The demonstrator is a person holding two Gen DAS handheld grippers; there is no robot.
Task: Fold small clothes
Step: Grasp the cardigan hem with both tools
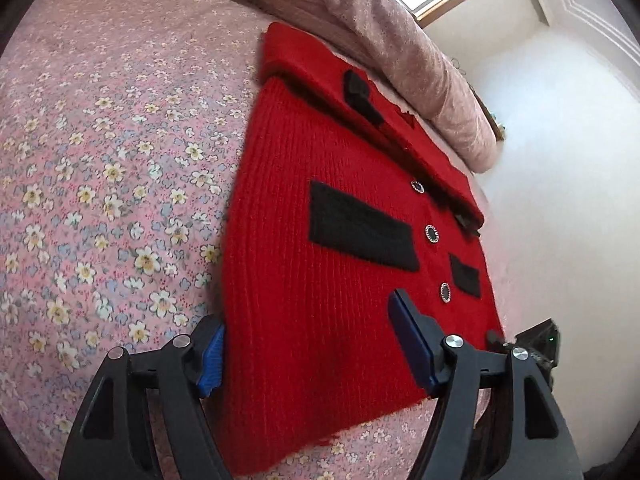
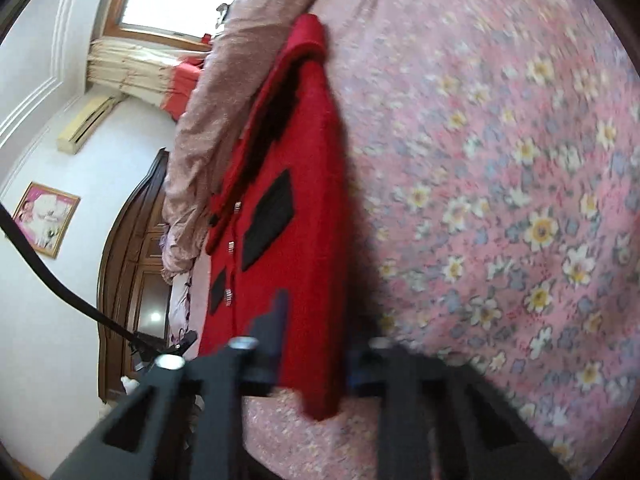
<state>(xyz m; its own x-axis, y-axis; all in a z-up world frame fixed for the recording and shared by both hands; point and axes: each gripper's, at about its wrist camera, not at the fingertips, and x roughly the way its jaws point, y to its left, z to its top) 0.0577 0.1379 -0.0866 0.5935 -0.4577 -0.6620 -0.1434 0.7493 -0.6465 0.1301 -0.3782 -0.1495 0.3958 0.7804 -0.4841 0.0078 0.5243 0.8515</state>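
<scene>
A red knitted cardigan (image 1: 320, 240) with black patches and a row of buttons is found laid flat on the flowered bedsheet (image 1: 100, 160), its far side close against the rolled pink quilt (image 1: 400, 40) that runs along the far edge of the bed. One sleeve is seen already turned over the body, so the fold is judged to be partly done. The left gripper (image 1: 308, 344) is held at the near hem with its jaws wide apart, one blue pad at the garment's outer edge and the other resting over the knit; nothing is gripped by it, and the placement is judged to be a straddle of the hem ahead of a pinch. The right gripper (image 2: 312, 344) is seen at the other end of the same hem, the red fabric passing between its fingers; the view is blurred by motion, and whether the jaws are closed on the cloth cannot be told. A grip at both hem corners is judged to be intended, so that the lower half may be carried evenly toward the collar.
</scene>
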